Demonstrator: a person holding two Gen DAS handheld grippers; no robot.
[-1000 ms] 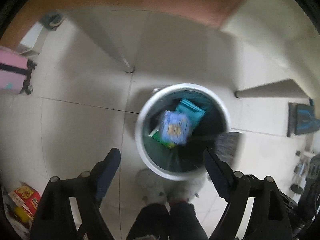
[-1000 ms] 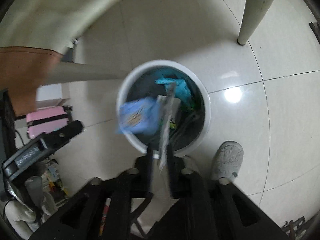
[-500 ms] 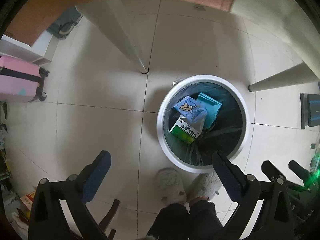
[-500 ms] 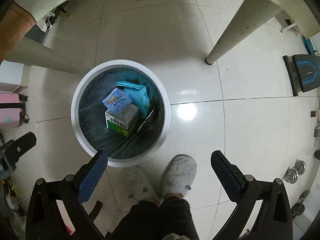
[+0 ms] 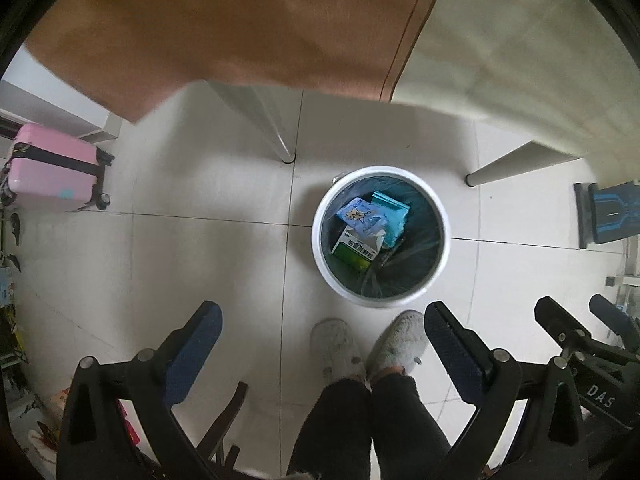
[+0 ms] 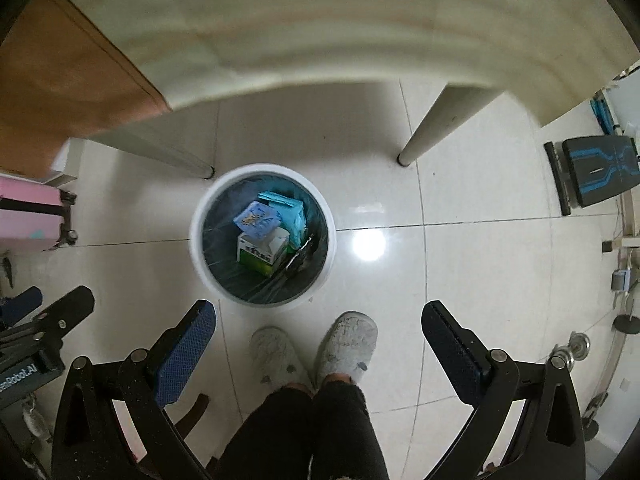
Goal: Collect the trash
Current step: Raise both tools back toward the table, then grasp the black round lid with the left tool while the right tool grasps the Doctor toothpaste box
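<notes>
Bin (image 5: 381,236) sits right of centre in the left wrist view, above and between the fingertips of the left gripper (image 5: 318,334), whose fingers are spread wide and hold nothing. Inside lie a blue packet (image 5: 360,216), a teal bag (image 5: 394,210) and a green-white box (image 5: 356,250). The gripper points straight down at the floor, over the slippers (image 5: 370,346).

Right wrist view: the bin (image 6: 262,234) lies left of centre, above the left finger of the right gripper (image 6: 318,332), likewise spread and empty, pointing down. No loose trash shows on the floor; the next piece probably lies elsewhere.
</notes>
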